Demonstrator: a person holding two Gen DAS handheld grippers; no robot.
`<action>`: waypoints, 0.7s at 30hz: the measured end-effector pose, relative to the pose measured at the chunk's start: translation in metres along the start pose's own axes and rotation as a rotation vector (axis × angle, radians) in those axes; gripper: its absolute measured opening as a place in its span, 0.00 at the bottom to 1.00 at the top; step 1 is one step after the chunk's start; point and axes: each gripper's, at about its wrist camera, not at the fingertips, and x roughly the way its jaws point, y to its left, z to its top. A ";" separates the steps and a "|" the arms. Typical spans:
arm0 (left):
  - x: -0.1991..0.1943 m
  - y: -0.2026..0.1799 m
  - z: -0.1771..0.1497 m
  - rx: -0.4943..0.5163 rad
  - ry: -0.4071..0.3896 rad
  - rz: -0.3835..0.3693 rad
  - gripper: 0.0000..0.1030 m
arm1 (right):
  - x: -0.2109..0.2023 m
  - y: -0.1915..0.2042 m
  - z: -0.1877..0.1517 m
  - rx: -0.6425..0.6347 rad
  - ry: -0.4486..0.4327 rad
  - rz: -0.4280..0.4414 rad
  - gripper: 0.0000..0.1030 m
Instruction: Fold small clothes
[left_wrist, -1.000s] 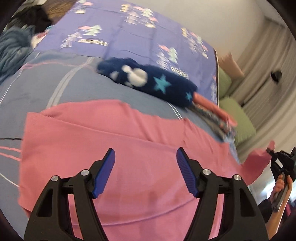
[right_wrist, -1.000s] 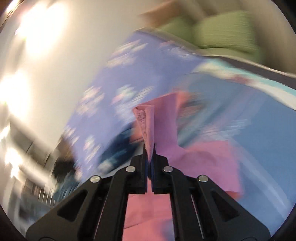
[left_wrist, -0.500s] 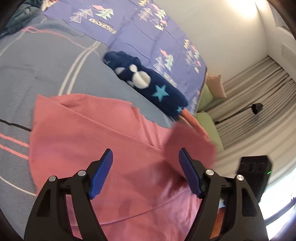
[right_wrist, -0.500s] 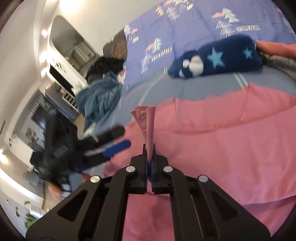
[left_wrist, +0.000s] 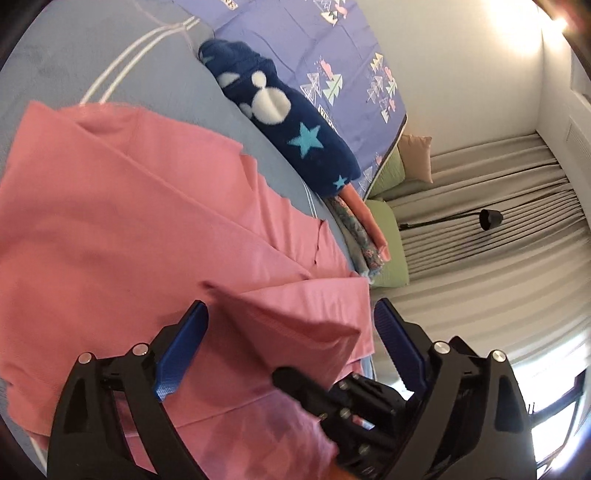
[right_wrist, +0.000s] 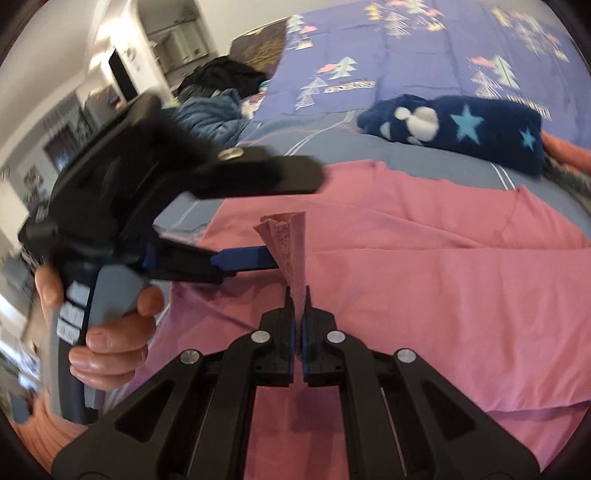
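A pink garment lies spread on the bed; it also shows in the right wrist view. My right gripper is shut on a corner of the pink garment and holds it folded over the rest of the cloth. In the left wrist view the right gripper pokes in from below, carrying that pink flap. My left gripper is open, its blue pads on either side of the flap. It also shows at the left of the right wrist view.
A folded navy fleece with stars lies behind the garment, also in the right wrist view. Folded clothes lie beside it. A purple quilt covers the far bed. Blue and black clothes are piled at far left. Green cushions and curtains lie right.
My right gripper has carried the pink corner leftward across the garment, folding it over. The left gripper has come close, and the flap now lies between its open pads.
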 end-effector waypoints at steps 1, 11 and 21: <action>0.000 -0.001 -0.001 0.009 -0.002 0.009 0.88 | 0.001 0.003 0.000 -0.014 -0.003 -0.005 0.03; -0.023 -0.027 -0.002 0.193 -0.110 0.218 0.01 | -0.017 -0.003 -0.002 -0.021 -0.060 0.009 0.46; -0.090 -0.016 0.009 0.198 -0.250 0.345 0.01 | -0.054 -0.075 -0.034 0.101 -0.042 -0.136 0.46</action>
